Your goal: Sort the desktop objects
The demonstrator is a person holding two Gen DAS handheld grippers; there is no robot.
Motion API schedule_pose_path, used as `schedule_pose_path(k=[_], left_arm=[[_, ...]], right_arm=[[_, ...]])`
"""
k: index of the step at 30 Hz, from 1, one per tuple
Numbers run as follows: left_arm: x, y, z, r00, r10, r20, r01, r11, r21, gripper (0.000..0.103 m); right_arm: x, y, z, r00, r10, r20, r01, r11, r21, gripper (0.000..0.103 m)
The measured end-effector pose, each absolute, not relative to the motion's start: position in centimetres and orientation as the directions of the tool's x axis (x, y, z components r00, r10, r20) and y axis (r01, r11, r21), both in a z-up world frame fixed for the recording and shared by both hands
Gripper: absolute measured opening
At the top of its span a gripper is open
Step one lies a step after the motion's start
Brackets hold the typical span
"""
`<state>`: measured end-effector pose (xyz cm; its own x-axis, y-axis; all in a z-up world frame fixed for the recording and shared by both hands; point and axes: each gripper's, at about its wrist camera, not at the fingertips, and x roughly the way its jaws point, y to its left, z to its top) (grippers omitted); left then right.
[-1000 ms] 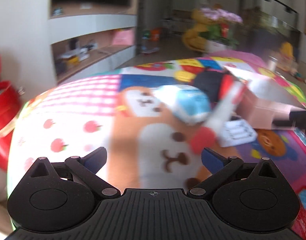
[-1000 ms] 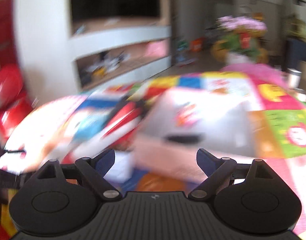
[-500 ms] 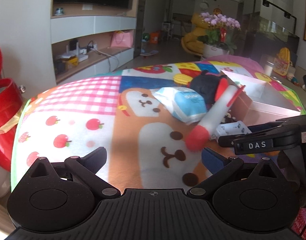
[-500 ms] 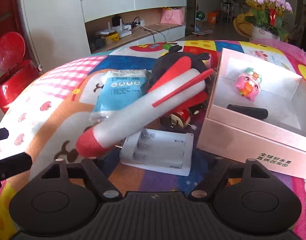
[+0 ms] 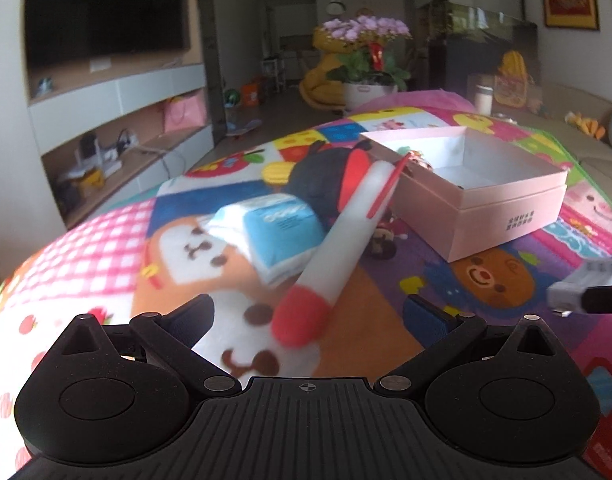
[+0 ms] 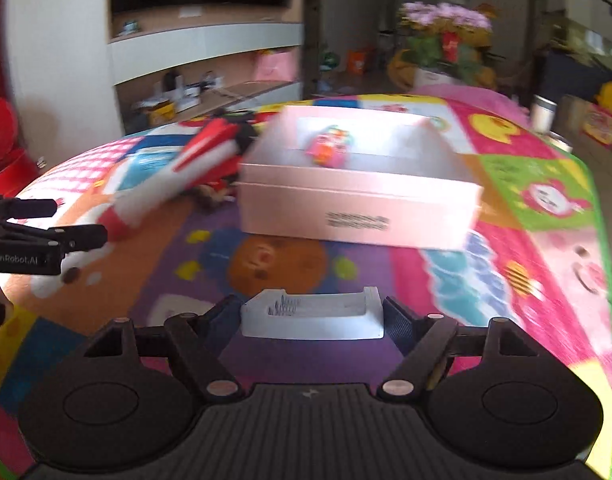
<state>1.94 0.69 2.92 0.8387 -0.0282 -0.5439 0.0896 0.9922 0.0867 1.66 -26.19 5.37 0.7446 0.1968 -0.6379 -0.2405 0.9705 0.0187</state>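
Battery holder (image 6: 312, 316), a white plastic cradle with springs showing at one end, sits clamped crosswise between the pads of the right gripper (image 6: 312, 320), lifted clear of the patterned mat (image 6: 506, 280); from the left wrist view the same piece shows at the far right edge, off the mat. The step in hand looks like carrying this piece toward the pink box (image 6: 358, 216), which stands open just beyond it with a small pink toy (image 6: 328, 146) already lying inside.

Left gripper (image 5: 306, 316) has its jaws spread and grasps nothing. The red nose of the foam rocket (image 5: 338, 248) lies on the mat between and just ahead of its fingers, untouched as far as the blur allows. Behind the rocket rest a blue tissue pack (image 5: 278, 228) and a dark plush toy (image 5: 326, 188), the rocket's tail leaning up against the plush.

Next, the right hand probably has to lift the holder over the box's near wall, hold it level above a bare part of the floor beside the toy, and only then let go.
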Motion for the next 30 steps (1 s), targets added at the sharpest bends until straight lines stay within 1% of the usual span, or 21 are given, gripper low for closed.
schedule_pose_path(k=[3,5,6,7,8,9,11,13,14,16,18,21,23,25,26,28,29,30], left_arm=[[3.4,-0.2,2.6,0.840,-0.023,-0.542,0.112,0.985,0.132,0.103],[4.1,-0.5,2.5,0.843,-0.007,-0.538,0.112,0.980,0.162,0.102],[4.3,-0.6,2.5,0.844,-0.002,-0.536,0.112,0.979,0.171,0.099],[4.5,-0.6,2.5,0.844,0.000,-0.537,0.112,0.978,0.176,0.094],[4.7,-0.5,2.6,0.841,0.003,-0.542,0.112,0.978,0.178,0.077],[4.8,-0.4,2.6,0.836,0.002,-0.549,0.114,0.978,0.176,0.065],[4.9,-0.2,2.6,0.834,-0.001,-0.552,0.113,0.979,0.169,0.062],[4.6,-0.1,2.7,0.835,-0.001,-0.550,0.113,0.979,0.170,0.047],[4.5,-0.1,2.7,0.830,-0.011,-0.558,0.123,0.979,0.164,0.035],[3.8,0.2,2.7,0.827,-0.024,-0.562,0.129,0.980,0.149,0.034],[3.0,0.5,2.9,0.828,-0.032,-0.560,0.126,0.983,0.130,0.028],[1.4,1.2,3.7,0.807,-0.099,-0.582,0.136,0.990,0.021,0.025],[0.0,1.5,3.9,0.795,-0.149,-0.588,0.158,0.987,-0.036,0.025],[-1.3,1.5,3.9,0.789,-0.161,-0.593,0.171,0.984,-0.040,0.026],[-1.7,1.6,3.8,0.785,-0.166,-0.597,0.172,0.984,-0.046,0.029],[-2.3,1.9,3.7,0.779,-0.170,-0.603,0.170,0.984,-0.057,0.037],[-2.5,2.2,3.6,0.780,-0.162,-0.604,0.162,0.985,-0.055,0.047],[-2.7,2.4,3.5,0.783,-0.149,-0.604,0.149,0.988,-0.050,0.054]], right_arm=[[1.4,-27.6,5.0,0.750,0.203,-0.630,-0.204,0.976,0.071,0.079],[1.7,-28.2,5.2,0.761,0.203,-0.616,-0.180,0.979,0.100,0.082],[1.9,-28.5,5.3,0.767,0.206,-0.608,-0.169,0.978,0.119,0.084],[2.2,-28.8,5.5,0.770,0.211,-0.603,-0.161,0.977,0.137,0.085],[2.5,-29.0,5.6,0.772,0.215,-0.598,-0.151,0.976,0.156,0.085],[2.9,-29.1,5.6,0.774,0.216,-0.595,-0.143,0.975,0.168,0.085],[3.4,-29.4,5.8,0.781,0.216,-0.587,-0.131,0.974,0.185,0.085],[4.1,-29.7,6.0,0.792,0.211,-0.574,-0.121,0.974,0.191,0.085],[4.5,-29.9,6.2,0.798,0.209,-0.565,-0.118,0.974,0.194,0.085],[5.8,-30.7,6.9,0.814,0.210,-0.541,-0.106,0.970,0.217,0.088],[7.6,-31.8,7.5,0.826,0.216,-0.520,-0.086,0.961,0.263,0.090],[10.8,-33.6,7.8,0.838,0.218,-0.500,-0.024,0.931,0.365,0.099],[12.8,-34.3,7.7,0.836,0.237,-0.495,-0.004,0.905,0.426,0.099],[14.3,-34.4,7.4,0.838,0.241,-0.489,0.005,0.893,0.450,0.099],[14.9,-34.2,7.2,0.837,0.241,-0.492,0.009,0.892,0.453,0.099],[16.1,-33.5,6.6,0.826,0.260,-0.500,0.000,0.888,0.460,0.099],[16.5,-33.0,6.5,0.829,0.250,-0.500,0.002,0.893,0.450,0.102],[16.6,-32.4,6.6,0.835,0.230,-0.500,0.007,0.904,0.428,0.103]])
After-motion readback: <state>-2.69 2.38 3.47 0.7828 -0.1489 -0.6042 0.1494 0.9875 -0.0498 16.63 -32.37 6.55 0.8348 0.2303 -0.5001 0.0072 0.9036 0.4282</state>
